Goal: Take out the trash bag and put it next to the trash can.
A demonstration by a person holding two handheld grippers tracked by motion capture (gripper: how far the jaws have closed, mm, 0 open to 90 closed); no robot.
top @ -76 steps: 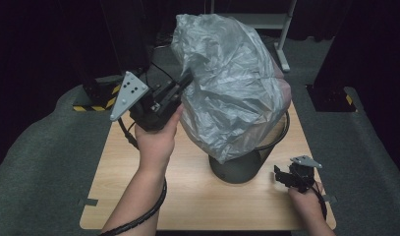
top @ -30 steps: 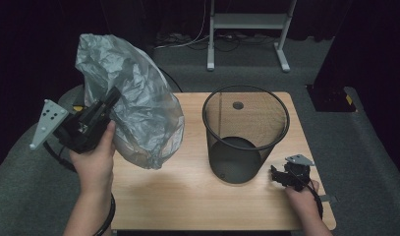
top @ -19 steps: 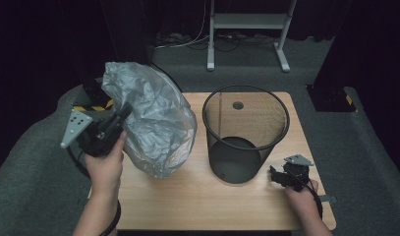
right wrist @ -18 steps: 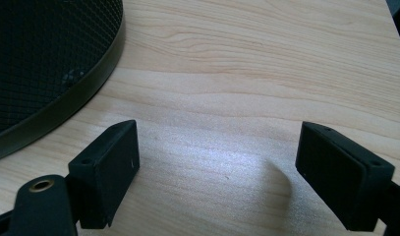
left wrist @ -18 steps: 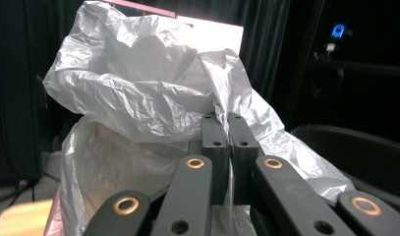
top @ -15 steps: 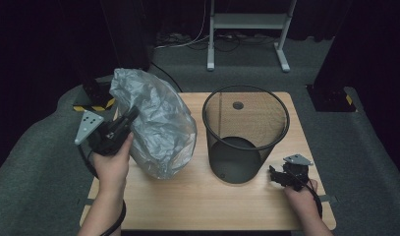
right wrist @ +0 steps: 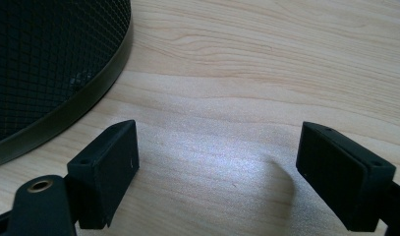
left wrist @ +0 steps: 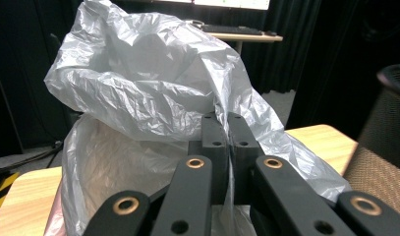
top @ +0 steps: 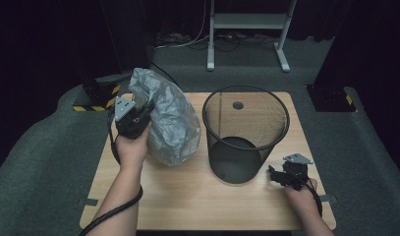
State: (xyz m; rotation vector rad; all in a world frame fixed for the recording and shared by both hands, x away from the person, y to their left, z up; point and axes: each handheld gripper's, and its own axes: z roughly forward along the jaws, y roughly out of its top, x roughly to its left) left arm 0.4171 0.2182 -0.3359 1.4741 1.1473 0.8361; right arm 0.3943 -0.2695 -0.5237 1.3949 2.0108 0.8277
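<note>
**Grey bag held at the table's left, bin standing beside it**

Plastic bag (top: pixel 168 123), grey and crumpled, sits at the left part of the wooden table (top: pixel 197 201), its bottom resting on the wood. The left gripper (top: pixel 138 115) pinches a fold of the film between clenched jaws (the left gripper view shows the film caught right between the pads). Just to the right stands the black mesh wastebasket (top: pixel 244 132), upright and apart from the bag. At the table's right edge, the right gripper (top: pixel 278 176) rests with its jaws spread wide, nothing between them.
</note>
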